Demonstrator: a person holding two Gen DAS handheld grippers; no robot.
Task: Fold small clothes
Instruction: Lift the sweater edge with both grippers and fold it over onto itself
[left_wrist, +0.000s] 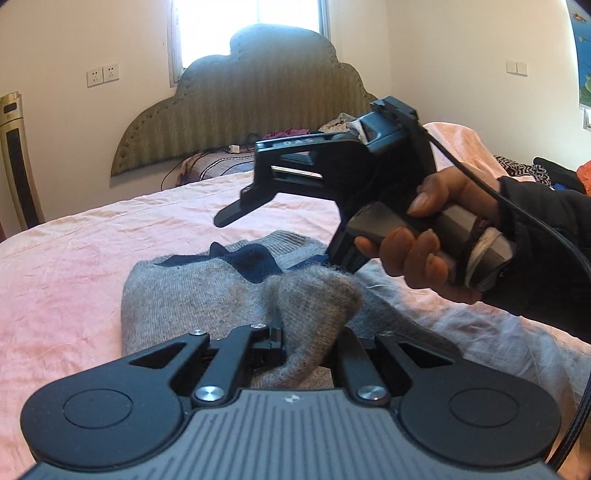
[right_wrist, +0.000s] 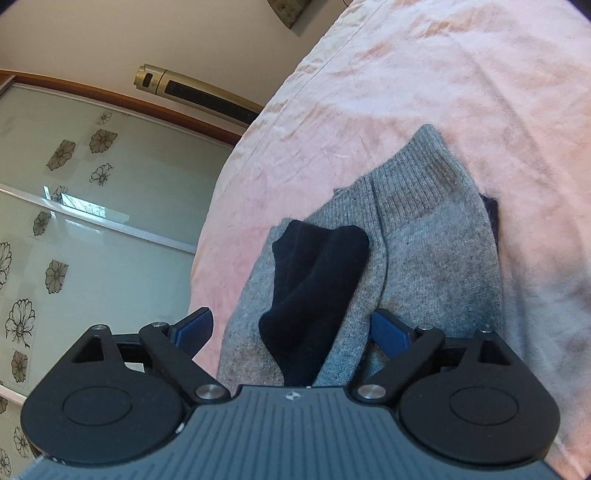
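Grey knitted sweater (left_wrist: 192, 291) with dark navy parts lies partly folded on the pink bedsheet (left_wrist: 74, 251) of a bed; its ribbed cuff (right_wrist: 417, 173) rests flat on the sheet in the right wrist view, and a navy piece (right_wrist: 314, 291) lies across the grey knit.

Left side: a gold tower fan (left_wrist: 16, 158) stands against the wall, beside two wall sockets (left_wrist: 103, 75). A quilted olive headboard (left_wrist: 251, 99) rises behind the bed, in front of a bright window (left_wrist: 251, 18).

Centre: the left gripper (left_wrist: 306, 339) has its jaws clamped on a bunched fold of the grey sweater, which is lifted into a peak just above the rest of the garment.

Right side: the right gripper (left_wrist: 236, 212) is held in the person's right hand (left_wrist: 436, 243), above the far edge of the sweater, its one visible finger pointing left and downward. In its own view the right gripper (right_wrist: 291, 328) has jaws wide apart, blue pads (right_wrist: 194, 330) on either side of the sweater, gripping nothing. A black cable (left_wrist: 546, 229) runs from the gripper past the dark sleeve (left_wrist: 546, 258). Loose clothes (left_wrist: 524, 166) lie piled at the far right of the bed.
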